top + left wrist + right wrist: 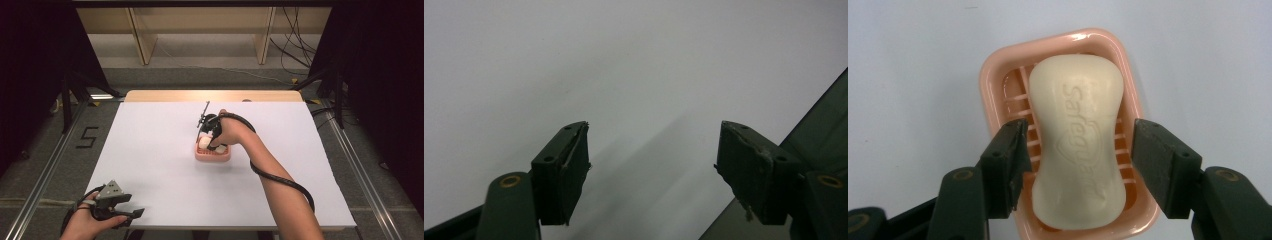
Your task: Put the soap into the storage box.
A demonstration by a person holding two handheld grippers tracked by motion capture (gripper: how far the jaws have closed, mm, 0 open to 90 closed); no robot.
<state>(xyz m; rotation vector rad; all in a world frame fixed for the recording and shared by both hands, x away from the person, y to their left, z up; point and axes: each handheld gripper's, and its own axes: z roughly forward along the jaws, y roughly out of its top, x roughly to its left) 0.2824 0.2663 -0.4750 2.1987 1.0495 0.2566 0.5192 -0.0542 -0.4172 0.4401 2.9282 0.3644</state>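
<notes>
Cream soap bar (1077, 140) in pink soap dish (993, 75), mid-table (150, 150); long axis along right gripper (1075, 145), pads parted just clear of its flanks; left gripper (651, 150) open, empty, near-left corner.

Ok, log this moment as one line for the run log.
right gripper: open, jaws astride soap, pads clear | soap: lying in pink dish | left gripper: open, idle over table

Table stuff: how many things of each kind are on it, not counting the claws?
Soap bar, cream: 1
Soap dish, pink: 1
Total: 2
</notes>
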